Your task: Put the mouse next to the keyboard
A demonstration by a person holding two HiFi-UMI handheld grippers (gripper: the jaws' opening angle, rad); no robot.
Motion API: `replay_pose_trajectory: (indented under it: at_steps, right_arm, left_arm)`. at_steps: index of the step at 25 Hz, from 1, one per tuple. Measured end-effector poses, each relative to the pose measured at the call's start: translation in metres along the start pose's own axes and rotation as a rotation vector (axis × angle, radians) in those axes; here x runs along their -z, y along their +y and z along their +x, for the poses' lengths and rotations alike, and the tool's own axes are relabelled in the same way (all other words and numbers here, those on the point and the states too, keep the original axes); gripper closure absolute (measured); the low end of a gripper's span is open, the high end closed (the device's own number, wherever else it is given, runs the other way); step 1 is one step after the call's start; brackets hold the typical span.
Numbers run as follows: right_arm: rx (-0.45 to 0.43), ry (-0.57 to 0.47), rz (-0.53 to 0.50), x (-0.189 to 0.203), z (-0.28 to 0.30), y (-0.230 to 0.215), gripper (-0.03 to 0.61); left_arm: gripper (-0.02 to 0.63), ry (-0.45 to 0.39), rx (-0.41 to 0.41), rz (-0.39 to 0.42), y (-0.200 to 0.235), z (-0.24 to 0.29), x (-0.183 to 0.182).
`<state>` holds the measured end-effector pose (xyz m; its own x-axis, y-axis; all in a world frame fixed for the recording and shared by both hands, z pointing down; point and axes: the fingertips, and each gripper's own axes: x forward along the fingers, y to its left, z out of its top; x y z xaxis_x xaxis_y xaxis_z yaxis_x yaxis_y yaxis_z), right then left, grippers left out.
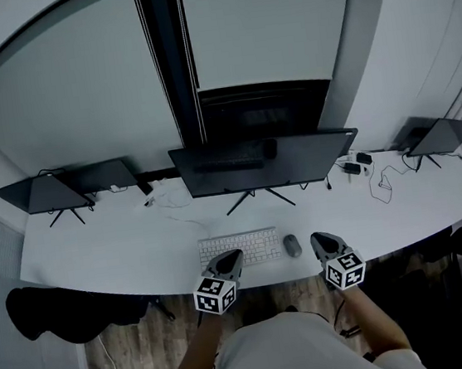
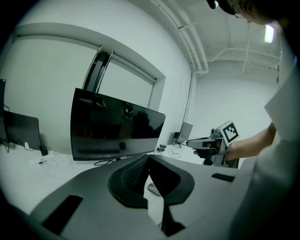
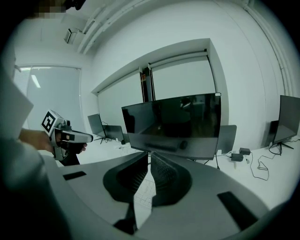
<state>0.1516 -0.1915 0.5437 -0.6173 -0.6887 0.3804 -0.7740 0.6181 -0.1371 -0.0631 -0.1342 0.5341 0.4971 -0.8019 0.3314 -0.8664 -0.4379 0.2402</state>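
Note:
A dark grey mouse point(image 1: 292, 245) lies on the white desk point(image 1: 122, 251), just right of the white keyboard point(image 1: 239, 248). My left gripper point(image 1: 232, 257) hovers over the keyboard's front edge, its jaws closed tip to tip with nothing between them. To the right of the mouse, and apart from it, is my right gripper point(image 1: 320, 239), also shut and empty. In the left gripper view the mouse point(image 2: 152, 189) shows under the closed jaws, with the right gripper point(image 2: 191, 142) further off. The right gripper view shows keyboard keys point(image 3: 140, 187) below its jaws and the left gripper point(image 3: 89, 137) at the left.
A large dark monitor point(image 1: 262, 163) stands behind the keyboard on a thin stand. Smaller screens point(image 1: 69, 189) point(image 1: 438, 136) sit at both desk ends. Cables and adapters point(image 1: 363, 167) lie at the right rear. Dark chairs point(image 1: 63, 313) flank the person at the desk's front edge.

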Motion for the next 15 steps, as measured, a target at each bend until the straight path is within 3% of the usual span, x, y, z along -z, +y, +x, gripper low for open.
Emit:
replay_pose_trajectory:
  at_steps: [15]
  right_arm:
    - [-0.040,-0.007,-0.010,-0.004,0.005,-0.013,0.537]
  left_arm:
    - [0.597,-0.016,-0.029,-0.007,-0.005,0.018,-0.008]
